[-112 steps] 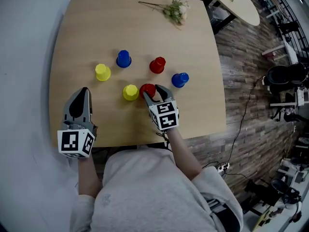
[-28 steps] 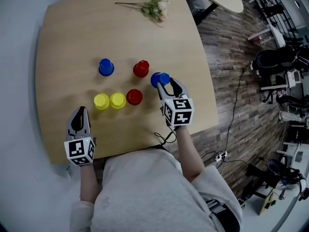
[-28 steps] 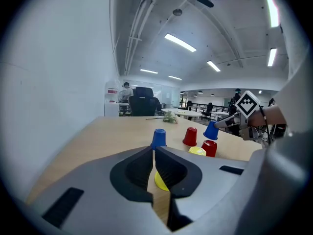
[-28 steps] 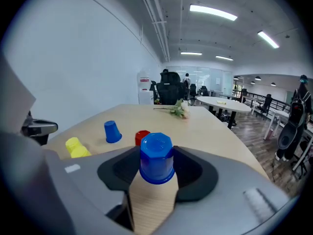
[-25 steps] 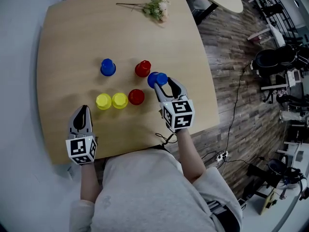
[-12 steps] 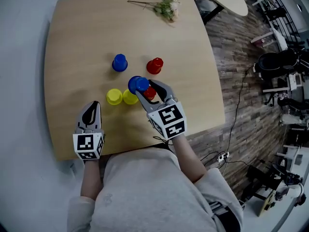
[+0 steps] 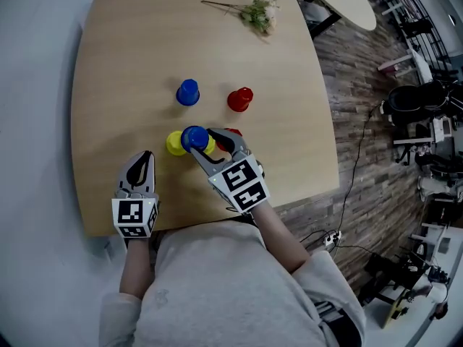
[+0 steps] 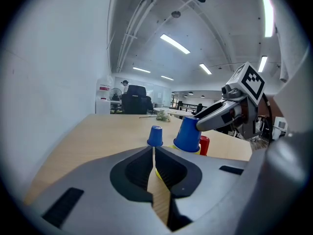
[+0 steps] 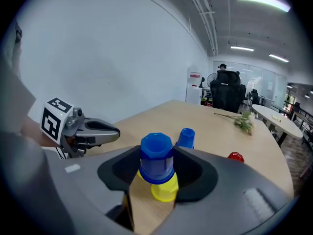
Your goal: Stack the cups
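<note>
Gripping blue cup [image 9: 156,156] in right tongs [image 7: 201,142] over yellow cup [image 9: 165,190], left tongs [image 8: 153,152] closed, empty

The table [image 7: 116,63] is pale wood-grain. The near blue plastic cup [image 7: 194,139] and the far blue plastic cup [image 7: 187,92] match. Beside them are yellow plastic cups [image 7: 174,144] and red plastic cups [image 7: 240,99]. The grey left gripper [image 7: 145,155] and the grey right gripper [image 7: 203,140] carry black-and-white square-patterned cubes. A green, cream-flowered sprig [image 7: 260,13] lies by the far edge.

Right claw [image 9: 157,166] grips blue cup [image 9: 156,156] over yellow cup [image 9: 165,190].

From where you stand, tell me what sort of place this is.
Probably an open-plan office or lab: a wooden table for the work, a black office chair beyond it, and long strip lights on the ceiling.
</note>
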`<state>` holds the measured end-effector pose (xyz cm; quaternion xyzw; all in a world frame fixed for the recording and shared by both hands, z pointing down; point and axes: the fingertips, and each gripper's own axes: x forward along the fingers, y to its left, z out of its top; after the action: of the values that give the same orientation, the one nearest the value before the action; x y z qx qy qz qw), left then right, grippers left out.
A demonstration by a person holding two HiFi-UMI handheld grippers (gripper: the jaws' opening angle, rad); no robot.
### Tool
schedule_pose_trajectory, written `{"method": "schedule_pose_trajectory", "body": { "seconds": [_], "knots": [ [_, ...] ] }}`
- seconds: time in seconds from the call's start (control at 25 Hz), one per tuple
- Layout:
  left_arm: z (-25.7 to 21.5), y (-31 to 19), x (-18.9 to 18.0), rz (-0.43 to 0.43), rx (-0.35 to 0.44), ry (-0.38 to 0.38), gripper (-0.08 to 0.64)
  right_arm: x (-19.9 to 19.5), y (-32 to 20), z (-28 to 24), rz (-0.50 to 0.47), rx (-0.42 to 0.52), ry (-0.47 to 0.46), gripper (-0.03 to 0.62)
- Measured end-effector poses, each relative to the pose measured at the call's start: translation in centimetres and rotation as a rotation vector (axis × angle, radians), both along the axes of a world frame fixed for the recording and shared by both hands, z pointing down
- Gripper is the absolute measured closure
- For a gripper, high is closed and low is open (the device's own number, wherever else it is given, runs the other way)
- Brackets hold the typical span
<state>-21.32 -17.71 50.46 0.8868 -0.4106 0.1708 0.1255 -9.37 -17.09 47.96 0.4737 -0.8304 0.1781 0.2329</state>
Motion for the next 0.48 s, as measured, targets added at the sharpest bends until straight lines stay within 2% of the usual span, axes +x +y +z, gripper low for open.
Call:
{"method": "schedule_pose_trajectory", "body": {
  "seconds": [0.28,0.32,0.48],
  "knots": [
    [0.1,-0.3,-0.3,-0.004,-0.001,-0.003,0.537,-0.2,-0.2,0.6,-0.014,-0.012,0.011,0.37],
    [0.1,-0.3,-0.2,-0.004,-0.001,-0.004,0.538,-0.1,-0.1,0.7,-0.019,-0.015,0.007,0.354],
    [0.0,-0.1,-0.2,-0.008,-0.003,-0.006,0.537,0.5,0.0,-0.7,-0.015,0.002,-0.077,0.344]
  ]
}}
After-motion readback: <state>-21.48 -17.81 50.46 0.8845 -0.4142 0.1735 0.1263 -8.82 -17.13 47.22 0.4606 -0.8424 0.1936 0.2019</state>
